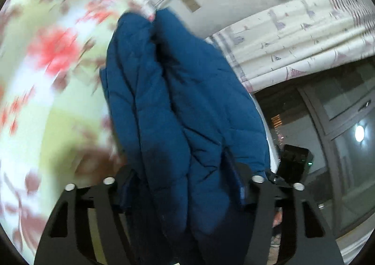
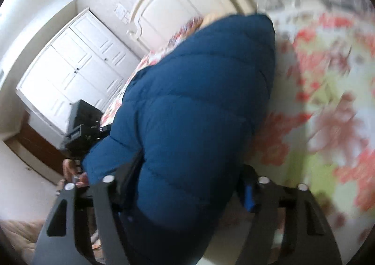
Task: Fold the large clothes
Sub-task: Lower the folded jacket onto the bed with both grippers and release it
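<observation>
A thick blue quilted jacket fills the middle of the left wrist view. It is bunched in folds between the fingers of my left gripper, which is shut on it. In the right wrist view the same jacket bulges up over my right gripper, whose fingers are also shut on its padded fabric. The jacket hangs over a floral bedsheet. Most of both pairs of fingertips is hidden by the fabric. Each view shows the black body of the other gripper beside the jacket.
The floral sheet is blurred. A patterned curtain and a dark window lie to the right in the left wrist view. A white wardrobe, a cream headboard and a hand show in the right wrist view.
</observation>
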The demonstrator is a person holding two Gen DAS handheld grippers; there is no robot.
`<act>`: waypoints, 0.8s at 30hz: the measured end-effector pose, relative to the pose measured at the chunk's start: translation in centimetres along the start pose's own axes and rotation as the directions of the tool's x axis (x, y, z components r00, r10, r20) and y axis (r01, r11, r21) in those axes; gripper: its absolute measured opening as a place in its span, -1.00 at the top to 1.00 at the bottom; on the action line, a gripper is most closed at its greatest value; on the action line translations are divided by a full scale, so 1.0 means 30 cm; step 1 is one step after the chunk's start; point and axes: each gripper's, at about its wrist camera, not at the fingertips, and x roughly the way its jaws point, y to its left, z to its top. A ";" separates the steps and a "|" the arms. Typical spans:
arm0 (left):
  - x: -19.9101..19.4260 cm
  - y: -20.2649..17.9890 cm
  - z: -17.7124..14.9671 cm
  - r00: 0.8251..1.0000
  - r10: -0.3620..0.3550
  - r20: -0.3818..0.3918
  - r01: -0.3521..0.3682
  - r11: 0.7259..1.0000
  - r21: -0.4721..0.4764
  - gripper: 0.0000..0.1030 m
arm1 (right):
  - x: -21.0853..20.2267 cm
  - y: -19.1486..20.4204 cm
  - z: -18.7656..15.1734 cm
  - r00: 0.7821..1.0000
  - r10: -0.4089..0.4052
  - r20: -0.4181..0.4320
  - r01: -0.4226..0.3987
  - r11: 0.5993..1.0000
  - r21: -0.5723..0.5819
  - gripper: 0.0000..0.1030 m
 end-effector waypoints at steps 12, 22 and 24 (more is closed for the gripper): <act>0.404 -0.096 0.285 0.999 0.031 0.014 -0.031 0.999 0.030 0.13 | -0.017 -0.328 0.276 0.987 -0.157 0.028 0.152 0.982 0.115 -0.34; 0.236 -0.109 0.231 0.985 0.082 0.150 -0.090 0.995 0.052 -0.16 | -0.157 -0.091 0.207 0.888 -0.400 0.227 0.410 0.912 0.001 -0.76; 0.159 -0.142 0.210 0.958 0.109 0.264 -0.125 0.991 0.045 -0.46 | -0.140 0.022 0.196 0.882 -0.392 0.263 0.424 0.902 -0.079 -0.76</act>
